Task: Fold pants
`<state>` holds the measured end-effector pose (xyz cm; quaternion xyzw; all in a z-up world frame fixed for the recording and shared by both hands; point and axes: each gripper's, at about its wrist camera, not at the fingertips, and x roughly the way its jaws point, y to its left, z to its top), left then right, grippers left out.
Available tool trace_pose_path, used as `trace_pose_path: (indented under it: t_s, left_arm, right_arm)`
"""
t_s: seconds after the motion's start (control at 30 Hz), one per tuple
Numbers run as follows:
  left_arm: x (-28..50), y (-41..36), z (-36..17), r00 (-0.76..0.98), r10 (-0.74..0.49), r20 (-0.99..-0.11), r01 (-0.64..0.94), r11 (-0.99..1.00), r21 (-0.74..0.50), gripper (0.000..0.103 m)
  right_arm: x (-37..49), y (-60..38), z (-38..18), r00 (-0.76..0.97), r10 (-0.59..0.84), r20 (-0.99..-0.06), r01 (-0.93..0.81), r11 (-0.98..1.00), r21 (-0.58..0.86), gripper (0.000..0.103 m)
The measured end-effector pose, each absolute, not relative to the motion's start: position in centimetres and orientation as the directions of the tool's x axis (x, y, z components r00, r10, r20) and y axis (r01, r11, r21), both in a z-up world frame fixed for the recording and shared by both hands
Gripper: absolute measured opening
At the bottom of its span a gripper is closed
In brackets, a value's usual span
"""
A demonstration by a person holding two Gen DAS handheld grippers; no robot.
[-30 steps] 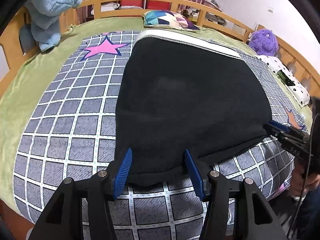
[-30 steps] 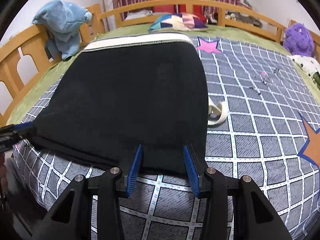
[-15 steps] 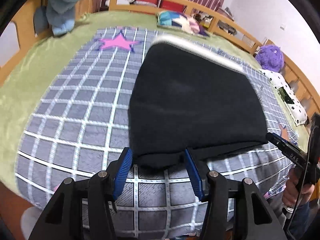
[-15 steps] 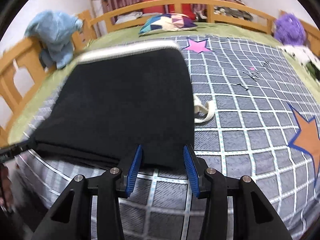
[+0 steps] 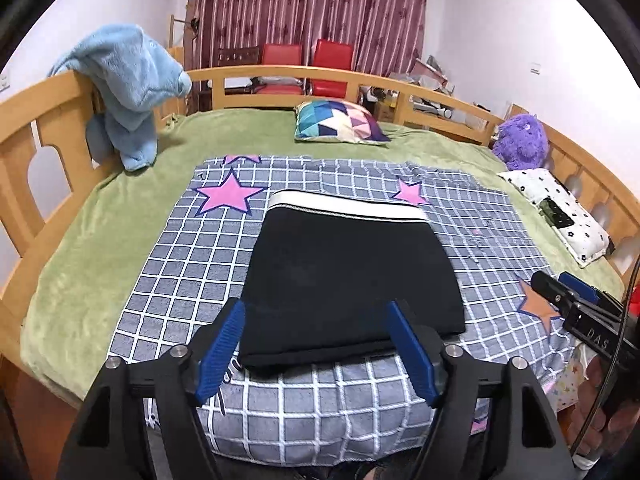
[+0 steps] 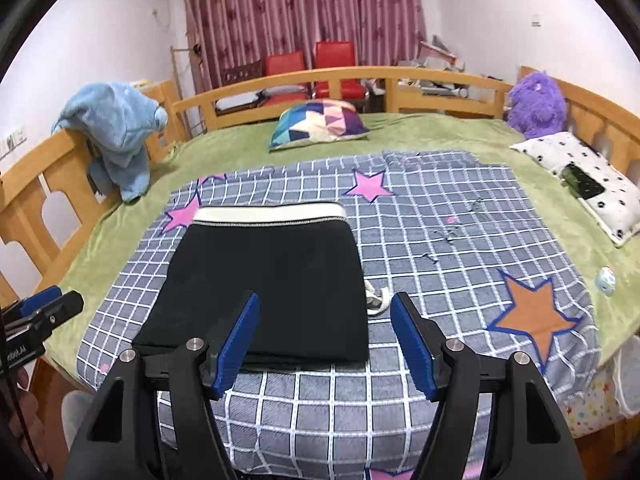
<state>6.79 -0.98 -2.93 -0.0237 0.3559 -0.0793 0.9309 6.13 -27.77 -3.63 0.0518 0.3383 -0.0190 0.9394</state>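
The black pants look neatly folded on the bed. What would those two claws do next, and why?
Probably back away and finish. The pants lie flat in a tidy rectangle, and the left gripper and right gripper, jaws opening, hold nothing. Perhaps first tuck in the drawstring poking out.

A wooden bed frame (image 5: 256, 76) with a curved rail is covered by a green blanket (image 5: 120, 208). Over the blanket a grey checked sheet (image 5: 192, 256) with pink and orange stars is spread. A blue plush toy (image 5: 128, 80) is draped on the rail at left. A geometric-patterned cushion (image 5: 338, 122) is set near the far rail. A purple plush toy (image 5: 520, 142) is seen at right, just beside a white dotted pillow (image 5: 560, 216) with a dark object lying on it. Two red chairs (image 5: 308, 56) and a maroon curtain (image 5: 312, 8) are seen behind.
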Motion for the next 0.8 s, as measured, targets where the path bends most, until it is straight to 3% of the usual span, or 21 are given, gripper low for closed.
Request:
trace_pose_path:
  t_s: [0.07, 0.17, 0.23, 0.4, 0.8]
  left_arm:
    - [5.5, -1.6, -2.1, 0.738, -0.159, -0.656, 0.144, 0.987, -0.078, 0.073]
    - [4.3, -1.7, -1.6, 0.745, -0.154, -0.649, 0.126, 0.988, -0.09, 0.073]
    - [3.5, -1.7, -1.2, 0.752, -0.148, -0.643, 0.116, 0.989, -0.091, 0.079]
    - [1.8, -2.3, -0.4, 0.768, -0.125, -0.628, 0.098, 0.992, -0.078, 0.084]
    - [0.0, -2.8, 0.4, 0.784, -0.094, -0.614, 0.077, 0.996, -0.054, 0.084]
  right_arm:
    - [4.4, -27.5, -2.7, 0.786, -0.016, -0.619, 0.067, 0.996, 0.06, 0.09]
    - [2.2, -27.1, -1.6, 0.81, -0.038, -0.585, 0.064, 0.998, 0.023, 0.095]
    - [1.3, -27.2, -1.2, 0.815, -0.051, -0.577, 0.073, 0.997, 0.016, 0.099]
    - [-0.2, -27.6, -0.8, 0.805, -0.056, -0.59, 0.086, 0.996, 0.024, 0.099]
    - [-1.9, -27.9, 0.0, 0.815, -0.076, -0.575, 0.104, 0.994, 0.016, 0.099]
